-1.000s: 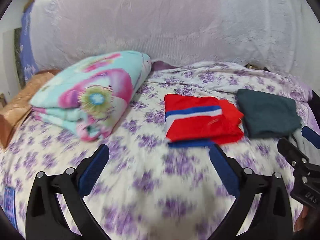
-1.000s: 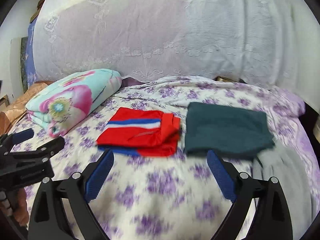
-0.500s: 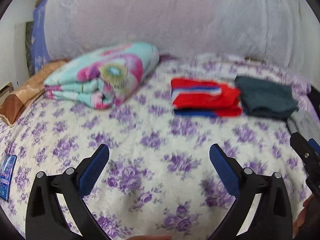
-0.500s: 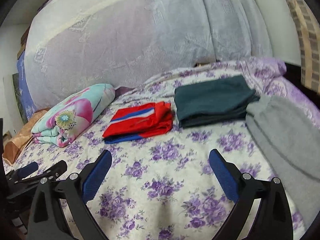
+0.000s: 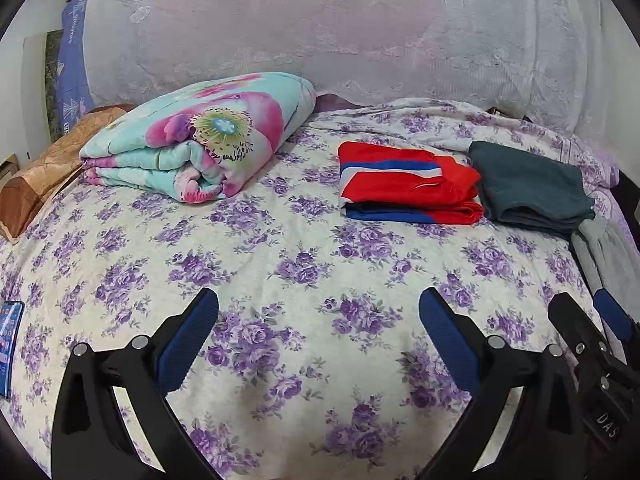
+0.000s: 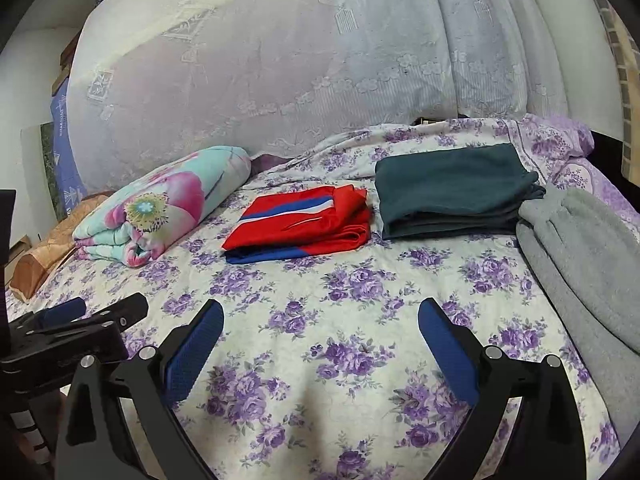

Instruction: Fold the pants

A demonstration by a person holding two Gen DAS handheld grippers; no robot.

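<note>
Folded red pants with blue and white stripes [image 5: 408, 188] [image 6: 300, 224] lie on the floral bed. Folded dark green pants [image 5: 528, 188] [image 6: 452, 192] lie to their right. A grey garment [image 6: 580, 260] [image 5: 604, 248] lies unfolded at the bed's right edge. My left gripper [image 5: 318, 320] is open and empty over the bare sheet, well short of the pants. My right gripper [image 6: 320, 328] is open and empty, with the grey garment to its right. Each gripper shows at the other view's edge.
A rolled floral blanket [image 5: 208, 148] [image 6: 160, 208] lies at the back left, with a brown pillow [image 5: 44, 168] beside it. A phone [image 5: 10, 344] lies at the bed's left edge. A white lace curtain [image 5: 320, 32] hangs behind the bed.
Both grippers have pulled back from the folded pants, which look farther away. The right wrist view has swung so the grey garment shows fully on its right. Both stay open.
</note>
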